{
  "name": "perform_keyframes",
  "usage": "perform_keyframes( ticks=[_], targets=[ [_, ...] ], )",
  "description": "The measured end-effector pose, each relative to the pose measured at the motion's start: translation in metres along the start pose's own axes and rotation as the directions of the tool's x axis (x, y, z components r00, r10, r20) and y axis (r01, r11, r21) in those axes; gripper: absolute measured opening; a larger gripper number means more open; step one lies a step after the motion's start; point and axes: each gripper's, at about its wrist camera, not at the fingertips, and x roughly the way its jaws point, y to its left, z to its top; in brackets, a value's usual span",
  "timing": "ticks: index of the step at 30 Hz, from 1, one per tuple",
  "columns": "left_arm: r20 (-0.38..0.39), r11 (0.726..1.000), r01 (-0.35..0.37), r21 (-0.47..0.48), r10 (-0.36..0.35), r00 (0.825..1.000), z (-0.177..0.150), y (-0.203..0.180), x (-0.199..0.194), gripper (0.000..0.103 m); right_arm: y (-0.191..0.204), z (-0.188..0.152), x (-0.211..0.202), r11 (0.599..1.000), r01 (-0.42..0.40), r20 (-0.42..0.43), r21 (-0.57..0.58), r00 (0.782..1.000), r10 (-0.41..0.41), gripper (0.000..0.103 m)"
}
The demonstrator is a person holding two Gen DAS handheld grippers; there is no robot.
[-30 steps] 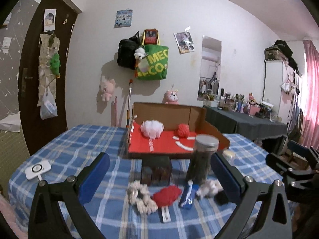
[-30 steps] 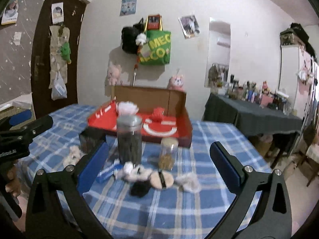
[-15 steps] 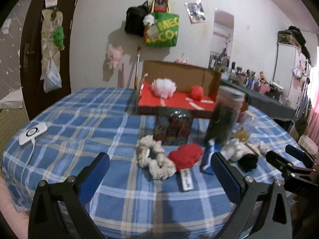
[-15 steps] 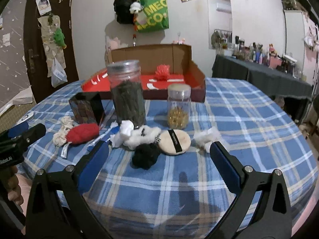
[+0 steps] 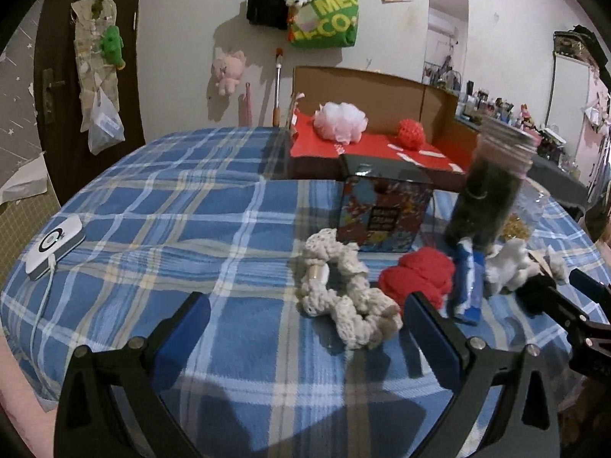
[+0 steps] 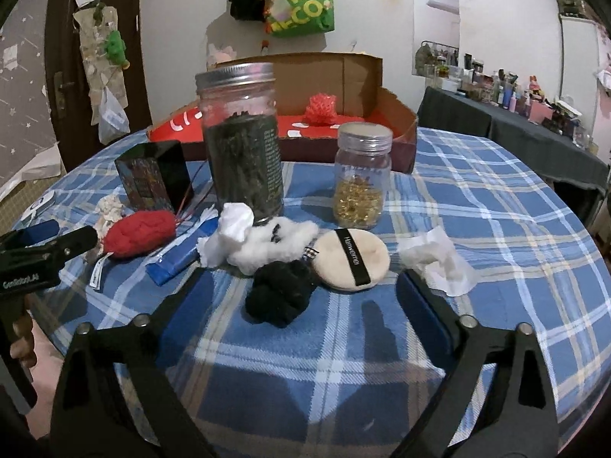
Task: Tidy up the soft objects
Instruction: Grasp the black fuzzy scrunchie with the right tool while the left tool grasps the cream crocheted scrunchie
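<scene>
**Both tongs low over the pile, nothing picked yet**

Left wrist view: my left gripper (image 5: 305,328) stands wide, nothing between the pads. The cream crochet scrunchie (image 5: 343,294) lies on the plaid tablecloth (image 5: 172,229) just ahead, nearer the right-hand pad, with the red knit piece (image 5: 418,276) touching it and a blue packet (image 5: 467,286) just beside that. A printed tin (image 5: 385,212) and the tall dark jar (image 5: 490,191) stand right behind. The cardboard box (image 5: 366,87) at the back already holds a white mesh puff (image 5: 341,120) and a red ball (image 5: 411,134).

Right wrist view: my right gripper (image 6: 301,305) is also empty; its jaws have just been closing a little but remain wide. The black soft lump (image 6: 280,294) sits between the pad tips, not pressed. It touches the white fluffy piece (image 6: 275,242) and the powder puff (image 6: 353,253); a crumpled tissue (image 6: 439,261) lies near the right-hand pad, and a small jar (image 6: 361,179) stands behind.

Risks, as I judge them: the soft things are bunched together, so closing may drag a neighbour along. Pushing too far forward could knock either jar. The two grippers work close together and could clash.
</scene>
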Motion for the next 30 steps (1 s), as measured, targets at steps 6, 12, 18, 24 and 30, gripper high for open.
perform_keyframes(
  ticks=[6, 12, 18, 24, 30],
  targets=[
    [-0.036, 0.999, 0.047, -0.017, -0.047, 0.998, 0.0, 0.004, 0.014, 0.071, 0.007, -0.006, 0.011, 0.999, -0.03, -0.039, -0.034, 0.999, 0.028, 0.051],
    [-0.045, 0.989, 0.143, -0.033, -0.144, 0.988, -0.006, 0.004, 0.012, 0.024, 0.007, -0.009, 0.009, 0.997, -0.069, -0.043, -0.031, 0.997, 0.068, 0.031],
    [0.003, 0.987, 0.151, -0.047, -0.151, 0.988, -0.004, 0.003, -0.003, 0.018, 0.008, -0.006, -0.004, 0.997, -0.069, 0.003, -0.047, 0.998, 0.069, 0.029],
    [0.056, 0.983, 0.179, -0.036, -0.177, 0.983, 0.004, -0.003, -0.021, 0.017, 0.007, -0.002, -0.013, 0.996, -0.074, 0.029, -0.044, 0.997, 0.076, 0.029],
    [0.078, 0.977, 0.214, -0.008, -0.213, 0.974, 0.007, -0.015, -0.031, 0.017, 0.005, -0.001, -0.015, 0.997, -0.075, 0.031, -0.036, 0.997, 0.076, 0.029]
  ],
)
